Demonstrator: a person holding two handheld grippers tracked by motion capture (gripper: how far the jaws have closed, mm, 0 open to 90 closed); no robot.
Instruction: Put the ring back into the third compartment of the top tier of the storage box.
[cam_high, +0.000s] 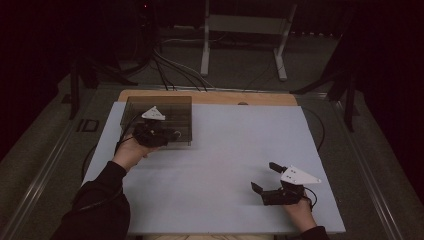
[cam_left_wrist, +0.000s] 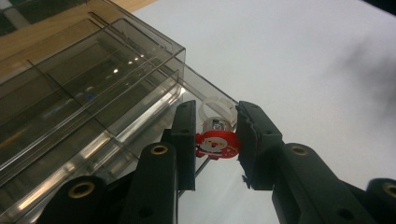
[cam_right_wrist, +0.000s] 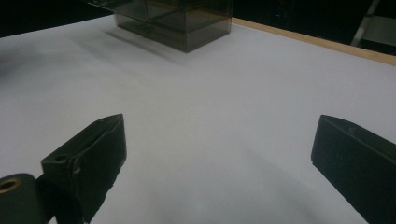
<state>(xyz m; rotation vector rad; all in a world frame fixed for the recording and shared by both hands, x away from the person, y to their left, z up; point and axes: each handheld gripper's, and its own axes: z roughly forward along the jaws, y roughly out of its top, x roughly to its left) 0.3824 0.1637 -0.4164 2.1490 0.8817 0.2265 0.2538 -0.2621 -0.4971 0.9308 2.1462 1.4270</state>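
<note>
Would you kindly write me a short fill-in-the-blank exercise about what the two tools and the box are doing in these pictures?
1. The left tool is shut on a small ring with a ____ and white round charm.
2. The right tool rests over the white table with its jaws ____.
3. The organiser box beside the left tool is made of ____ smoky plastic.
4. The box stands at the table's far ____ corner in the high view.

Missing words: red; open; transparent; left
</note>
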